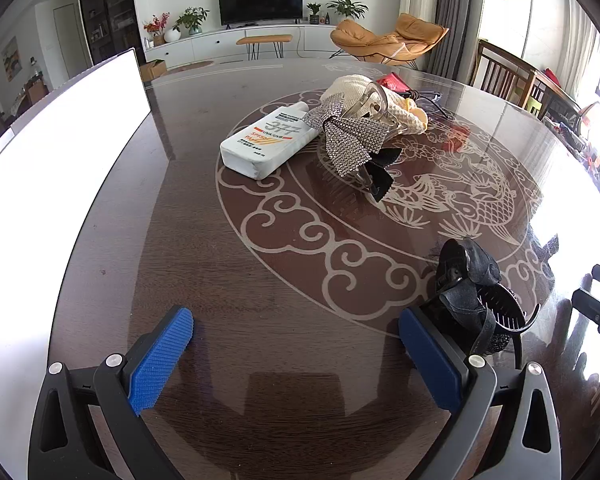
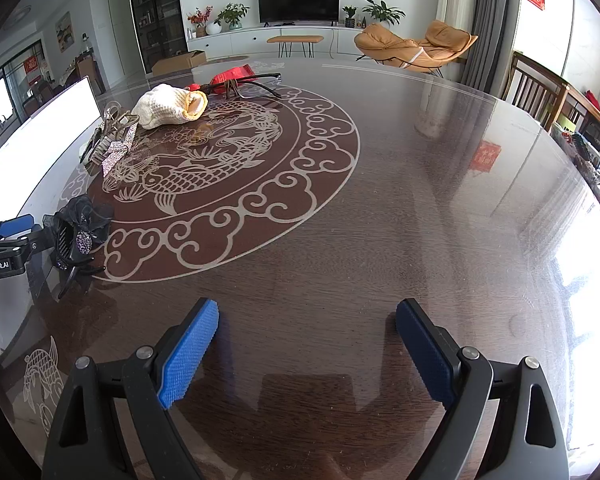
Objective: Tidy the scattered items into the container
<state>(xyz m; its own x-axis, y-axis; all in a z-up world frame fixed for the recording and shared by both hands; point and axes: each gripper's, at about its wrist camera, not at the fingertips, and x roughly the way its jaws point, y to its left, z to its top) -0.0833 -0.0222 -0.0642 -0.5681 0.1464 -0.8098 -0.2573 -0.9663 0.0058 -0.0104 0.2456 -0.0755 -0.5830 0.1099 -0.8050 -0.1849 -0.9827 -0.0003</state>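
Observation:
My left gripper (image 1: 296, 344) hovers open low over the dark table, nothing between its blue pads. A black bow hair claw (image 1: 472, 300) lies just outside its right finger, touching or nearly touching it. Farther ahead sit a white sunscreen bottle (image 1: 266, 140), a rhinestone bow clip (image 1: 348, 136) and a cream knitted pouch (image 1: 376, 96). The white container (image 1: 60, 152) stands at the left, its inside washed out by glare. My right gripper (image 2: 308, 332) is open over bare table. From there the black hair claw (image 2: 80, 232) is at far left, the pouch (image 2: 168, 106) farther back.
Dark-framed glasses (image 2: 248, 82) and a red packet (image 2: 232, 74) lie at the back of the table's koi pattern (image 2: 204, 168). Wooden chairs (image 2: 540, 92) stand past the right edge. A glossy glass top covers the table, with open surface to the right.

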